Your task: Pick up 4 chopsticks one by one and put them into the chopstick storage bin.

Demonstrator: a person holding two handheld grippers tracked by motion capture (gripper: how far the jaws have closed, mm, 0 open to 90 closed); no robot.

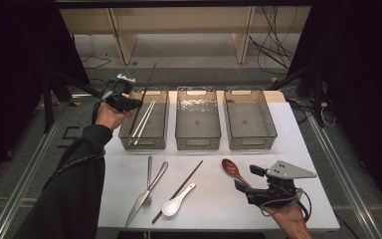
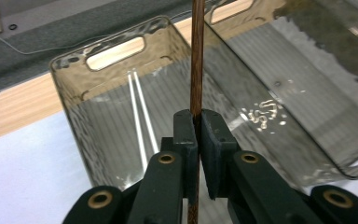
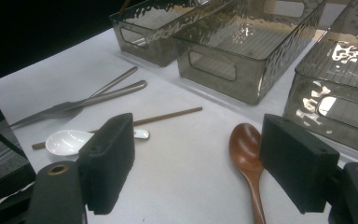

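The left gripper (image 2: 198, 122) has its fingers (image 2: 185, 135) clamped on a long dark brown wooden chopstick (image 2: 196, 56), which runs straight up between the pads and on past them. From the high view the same stick (image 1: 146, 89) slants from the gripper (image 1: 129, 103) up and away over the leftmost clear ribbed plastic bin (image 1: 162, 122), its far end beyond the bin's back wall. Two pale chopsticks (image 1: 143, 119) already lie lengthwise in that bin, so the held stick's long axis is near the bin's own but tilted upward; laying it in probably calls for lowering the far tip until the stick lies flat along the bin's length.

The right gripper (image 3: 198, 158) sits low over the white desk (image 1: 214, 209) with its fingers (image 3: 109, 158) apart around nothing. The reddish-brown wooden spoon (image 3: 248, 158) lies just ahead between them, handle toward the gripper. The matching brown chopstick (image 1: 179, 189) on the desk lies nearer that right hand.
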